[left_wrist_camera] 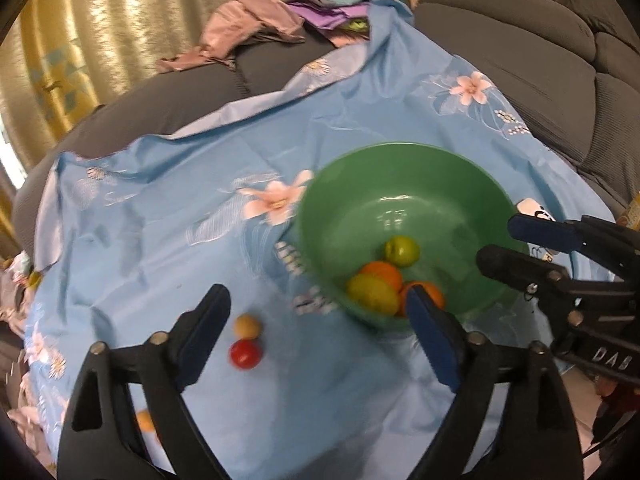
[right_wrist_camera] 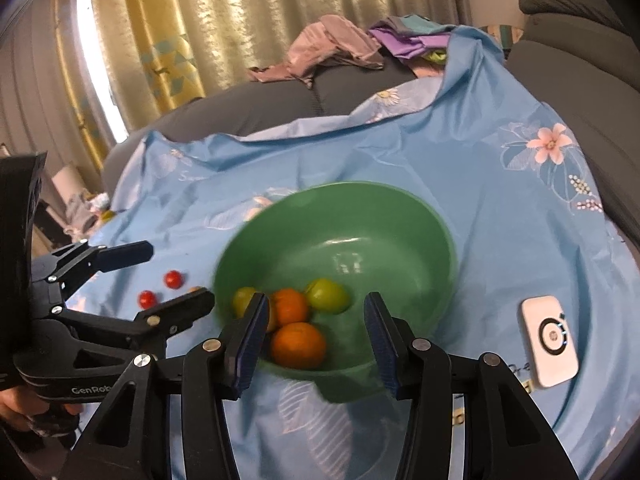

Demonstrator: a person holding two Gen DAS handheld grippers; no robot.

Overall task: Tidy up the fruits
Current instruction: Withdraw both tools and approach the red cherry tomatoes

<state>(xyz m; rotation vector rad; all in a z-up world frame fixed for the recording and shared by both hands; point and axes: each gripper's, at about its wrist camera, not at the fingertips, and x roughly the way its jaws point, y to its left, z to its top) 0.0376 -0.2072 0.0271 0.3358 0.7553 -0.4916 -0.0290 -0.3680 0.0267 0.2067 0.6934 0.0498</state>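
A green bowl [left_wrist_camera: 404,184] [right_wrist_camera: 360,216] sits on a blue flowered cloth and holds two oranges [right_wrist_camera: 298,344], a green fruit [right_wrist_camera: 328,294] and a yellow-green fruit [left_wrist_camera: 372,292]. On the cloth left of the bowl lie a red fruit [left_wrist_camera: 245,354] and a small tan fruit [left_wrist_camera: 247,326]; the right wrist view shows two red fruits [right_wrist_camera: 173,279]. My left gripper [left_wrist_camera: 318,312] is open and empty above the cloth, beside the bowl. My right gripper [right_wrist_camera: 316,312] is open and empty over the bowl's near rim.
The blue cloth [left_wrist_camera: 160,220] covers a grey sofa [left_wrist_camera: 520,60]. A white device [right_wrist_camera: 550,346] lies on the cloth right of the bowl. Crumpled clothes [right_wrist_camera: 340,50] lie at the back. An orange fruit [left_wrist_camera: 145,420] shows behind the left finger. Curtains hang behind.
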